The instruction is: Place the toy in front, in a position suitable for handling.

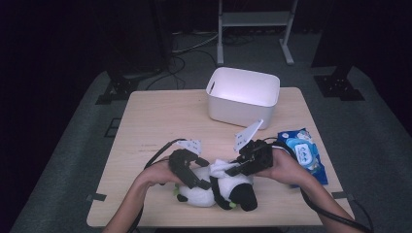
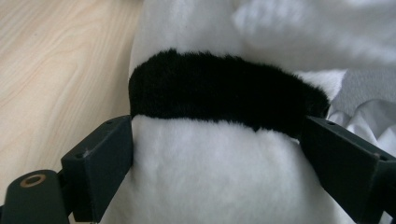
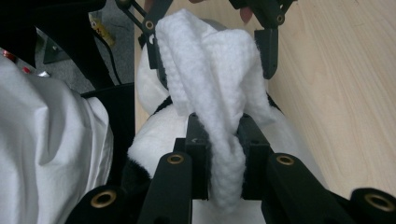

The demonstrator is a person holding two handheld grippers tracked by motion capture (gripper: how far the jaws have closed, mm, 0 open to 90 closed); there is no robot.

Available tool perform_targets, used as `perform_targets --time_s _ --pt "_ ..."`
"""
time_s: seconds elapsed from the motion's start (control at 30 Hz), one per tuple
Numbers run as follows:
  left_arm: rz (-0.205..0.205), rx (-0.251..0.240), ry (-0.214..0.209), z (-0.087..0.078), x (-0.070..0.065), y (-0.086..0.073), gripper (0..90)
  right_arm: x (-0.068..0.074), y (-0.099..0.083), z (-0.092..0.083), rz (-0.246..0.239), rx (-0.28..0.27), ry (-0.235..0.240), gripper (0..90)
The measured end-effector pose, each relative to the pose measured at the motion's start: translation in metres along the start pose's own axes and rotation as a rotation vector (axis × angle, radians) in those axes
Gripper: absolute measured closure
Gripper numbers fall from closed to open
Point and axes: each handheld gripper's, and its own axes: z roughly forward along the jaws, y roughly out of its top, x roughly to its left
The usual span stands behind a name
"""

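Note:
A black-and-white plush panda [image 1: 201,195] lies on its side near the table's front edge. My left gripper [image 1: 200,183] clamps the panda's body; in the left gripper view its jaws press both sides of the white belly [image 2: 219,182], just below a black fur band [image 2: 219,88]. My right gripper [image 1: 236,169] is shut on a folded white knitted cloth [image 3: 210,84], which it holds right over the panda. The cloth [image 1: 224,167] drapes onto the toy between the two grippers. In the right gripper view the left gripper [image 3: 212,46] straddles the panda beyond the cloth.
A white plastic bin [image 1: 243,94] stands at the back middle of the wooden table [image 1: 145,126]. A blue wipes pack [image 1: 303,150] lies to the right, by the right hand. The person's white garment [image 3: 46,140] hangs close at the table's front edge.

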Motion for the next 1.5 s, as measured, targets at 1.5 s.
perform_targets --time_s 1.5 --pt "0.142 -0.053 0.123 0.001 0.008 0.018 28.2 -0.028 -0.011 -0.004 0.081 -0.015 -0.078 76.4"
